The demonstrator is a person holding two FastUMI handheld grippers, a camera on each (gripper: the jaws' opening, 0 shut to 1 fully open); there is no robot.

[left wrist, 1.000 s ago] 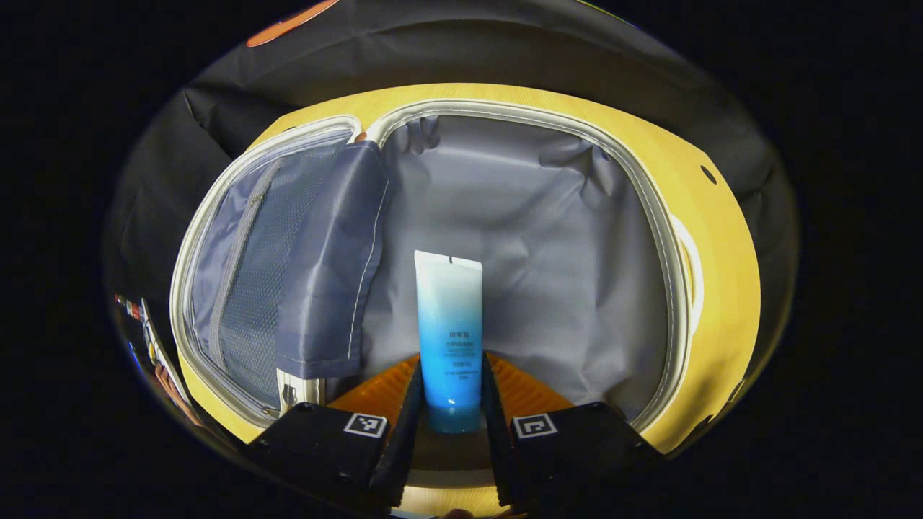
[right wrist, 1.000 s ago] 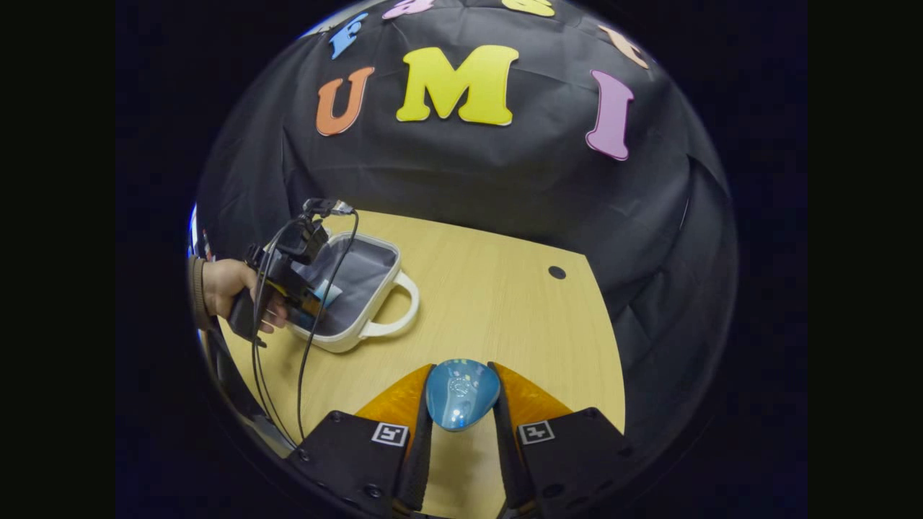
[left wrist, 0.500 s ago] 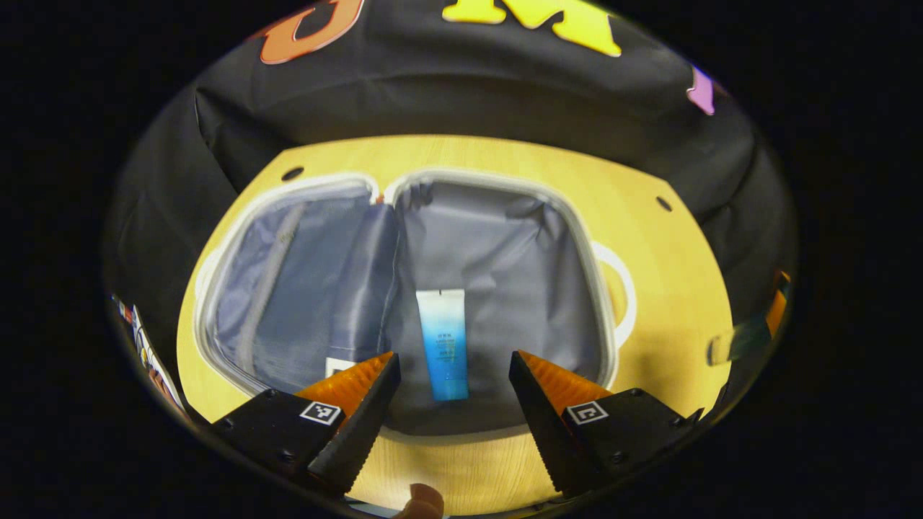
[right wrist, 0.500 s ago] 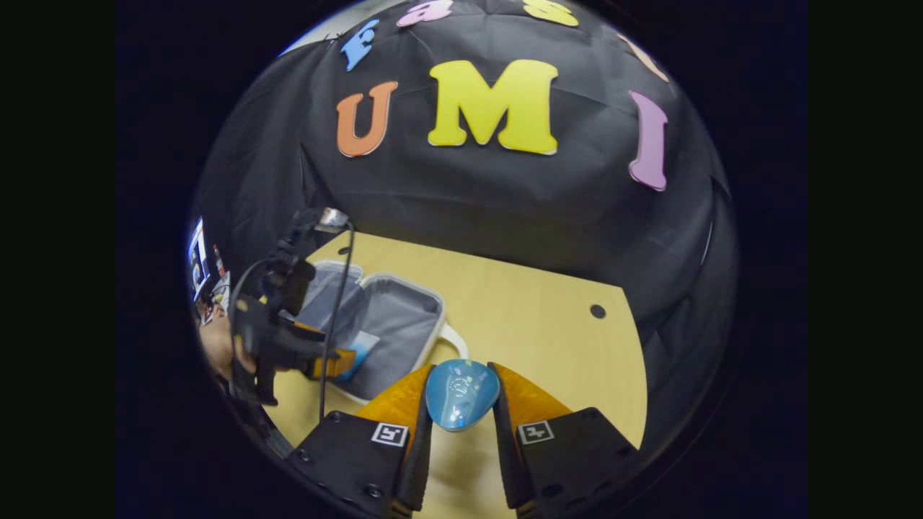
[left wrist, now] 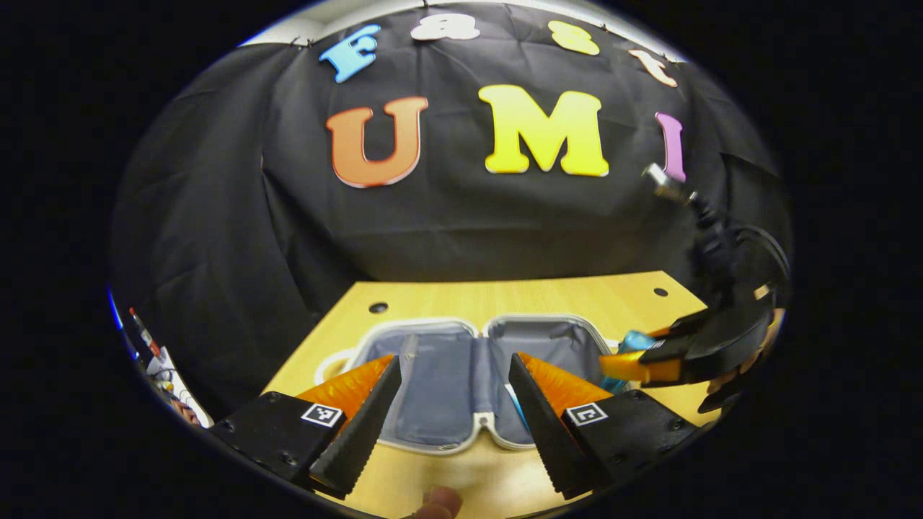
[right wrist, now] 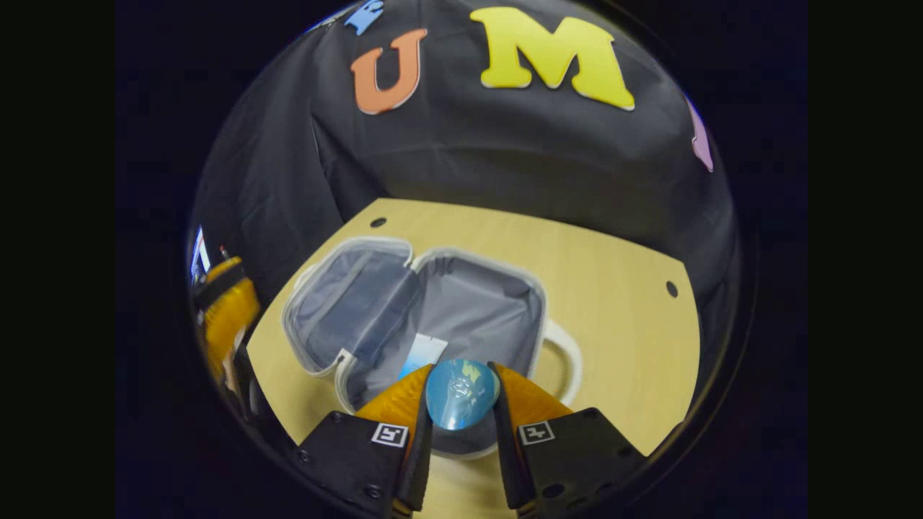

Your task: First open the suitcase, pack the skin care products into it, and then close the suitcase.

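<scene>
Suitcase lies open on table, tube inside. Left gripper: fingers apart, empty. Right gripper clamps blue bottle over the suitcase.

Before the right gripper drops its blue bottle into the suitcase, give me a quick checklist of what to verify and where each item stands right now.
1. Suitcase lies open on the table: ok.
2. Right gripper shut on the blue bottle, both fingers pressing: ok.
3. Bottle over the right-hand compartment: ok; it hangs above that compartment's near edge.
4. Landing spot free: ok; grey lining beside the tube is bare.
5. Left gripper open, holding nothing: ok.
6. Left gripper out of the drop path: cannot tell; it sits at the suitcase's near edge.
</scene>
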